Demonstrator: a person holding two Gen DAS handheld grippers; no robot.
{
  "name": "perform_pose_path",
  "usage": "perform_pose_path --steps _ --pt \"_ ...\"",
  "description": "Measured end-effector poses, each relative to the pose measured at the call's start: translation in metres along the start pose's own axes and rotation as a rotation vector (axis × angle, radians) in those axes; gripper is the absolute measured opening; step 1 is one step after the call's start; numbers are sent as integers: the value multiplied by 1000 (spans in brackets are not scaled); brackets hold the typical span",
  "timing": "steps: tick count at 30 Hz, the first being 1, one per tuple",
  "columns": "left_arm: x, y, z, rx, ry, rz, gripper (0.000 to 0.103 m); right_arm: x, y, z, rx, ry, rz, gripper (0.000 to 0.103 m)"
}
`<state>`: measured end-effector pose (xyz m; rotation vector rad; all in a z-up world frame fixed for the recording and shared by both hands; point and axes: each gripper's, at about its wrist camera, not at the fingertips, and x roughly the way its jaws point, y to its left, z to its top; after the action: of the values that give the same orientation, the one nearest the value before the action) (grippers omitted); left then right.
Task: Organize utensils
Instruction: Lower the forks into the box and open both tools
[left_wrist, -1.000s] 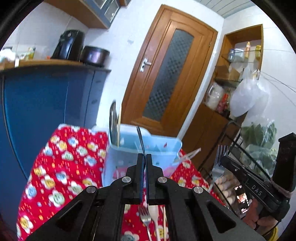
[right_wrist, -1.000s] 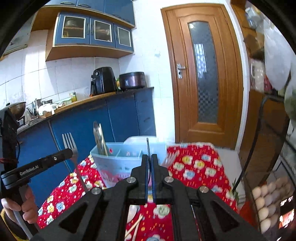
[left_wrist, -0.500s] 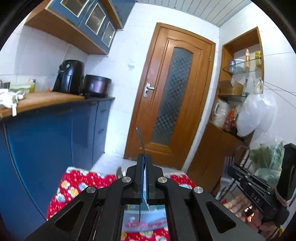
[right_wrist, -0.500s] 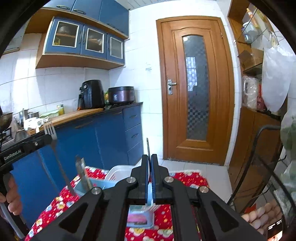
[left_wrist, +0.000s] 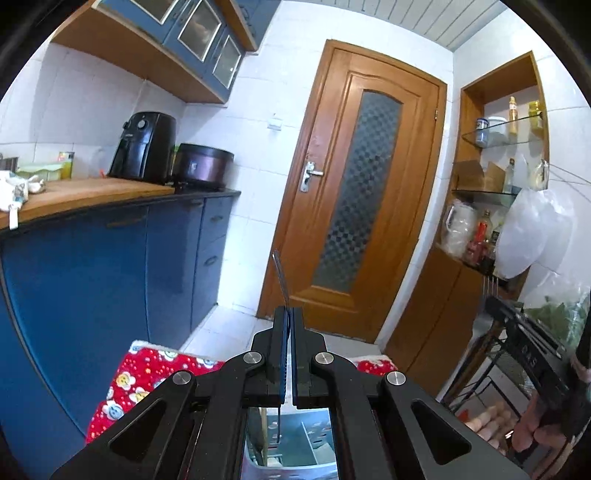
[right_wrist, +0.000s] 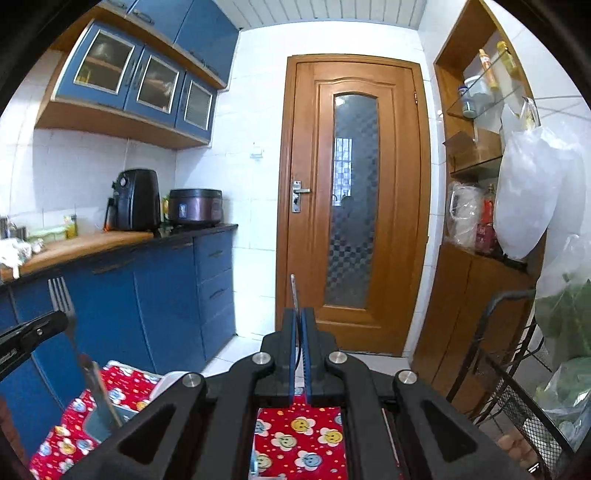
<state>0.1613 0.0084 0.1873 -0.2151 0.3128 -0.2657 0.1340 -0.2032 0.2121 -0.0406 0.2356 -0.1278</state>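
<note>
Left wrist view: the left gripper (left_wrist: 287, 314) clamps a fork (left_wrist: 279, 275) at frame centre, above the utensil caddy (left_wrist: 291, 448); the right gripper (right_wrist: 300, 317) likewise grips another fork (right_wrist: 294, 291) edge-on.

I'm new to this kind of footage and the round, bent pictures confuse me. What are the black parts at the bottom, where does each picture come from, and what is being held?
No robot here: a person carries a hand-held claw in each hand, and a wide-angle camera on each looks along its two fingers, bending the kitchen round. The black parts are the claws themselves. In the left picture the left claw is shut on a thin metal utensil, seen edge-on; the other camera shows it is a fork. A divided plastic tray sits below it. In the right picture the right claw is shut on another thin utensil, above a red flowered tablecloth.
</note>
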Motion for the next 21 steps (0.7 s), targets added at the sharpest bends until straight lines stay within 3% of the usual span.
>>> perform_pose_path --steps 6,21 --pt "13 0 -21 6 40 8 1 21 11 -23 -33 59 22 5" --pt "32 4 -56 3 144 0 1 28 39 -57 -104 157 127 7"
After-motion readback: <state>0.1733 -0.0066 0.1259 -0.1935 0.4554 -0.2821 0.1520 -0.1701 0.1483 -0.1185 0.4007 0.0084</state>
